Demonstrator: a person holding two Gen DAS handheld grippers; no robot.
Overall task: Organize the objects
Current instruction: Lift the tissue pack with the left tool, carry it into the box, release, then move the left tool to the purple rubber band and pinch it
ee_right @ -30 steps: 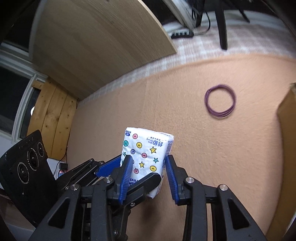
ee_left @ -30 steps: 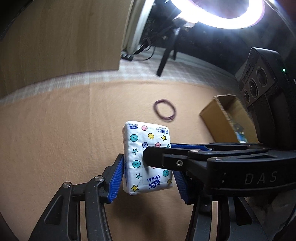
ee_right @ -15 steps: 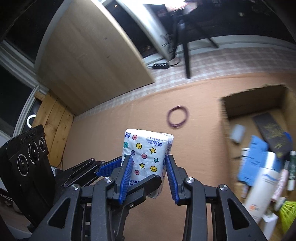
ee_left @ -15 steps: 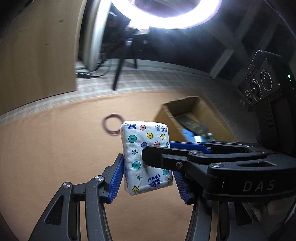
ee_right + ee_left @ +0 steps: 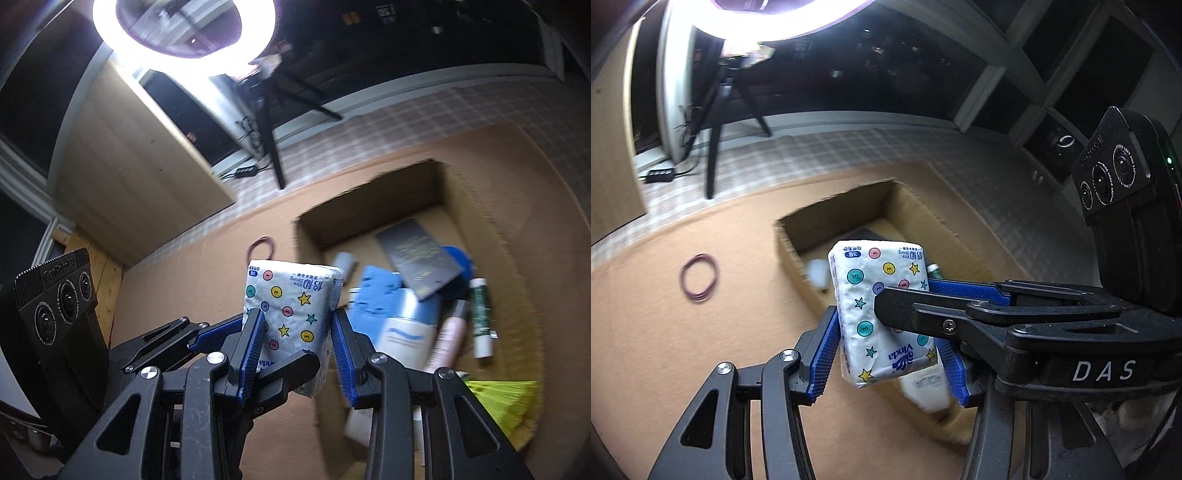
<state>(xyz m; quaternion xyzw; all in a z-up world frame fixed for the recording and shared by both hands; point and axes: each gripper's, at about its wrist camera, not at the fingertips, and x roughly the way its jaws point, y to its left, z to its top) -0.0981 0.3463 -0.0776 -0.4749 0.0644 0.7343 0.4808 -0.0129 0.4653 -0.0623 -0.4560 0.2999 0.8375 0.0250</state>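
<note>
A white tissue pack [image 5: 871, 295] printed with coloured dots and stars is held in the air by both grippers at once. My left gripper [image 5: 890, 358] is shut on its wide sides, blue pads against it. My right gripper [image 5: 297, 347] is shut on the same tissue pack [image 5: 291, 295] across its narrow sides, and one of its black fingers [image 5: 960, 314] crosses in front of the pack. The pack hangs above the near left part of an open cardboard box [image 5: 849, 218] on the tan floor.
The cardboard box [image 5: 369, 206] holds a dark booklet [image 5: 417, 254], a white and blue bottle [image 5: 402, 332], a green tube [image 5: 480, 306] and a yellow-green item [image 5: 502, 402]. A purple band ring [image 5: 700, 277] lies on the floor left of the box. A tripod with a ring light stands behind.
Both grippers have carried the tissue pack together from bare floor to over the cardboard box. The purple ring has slid leftward in view. The grip on the pack looks unchanged.
</note>
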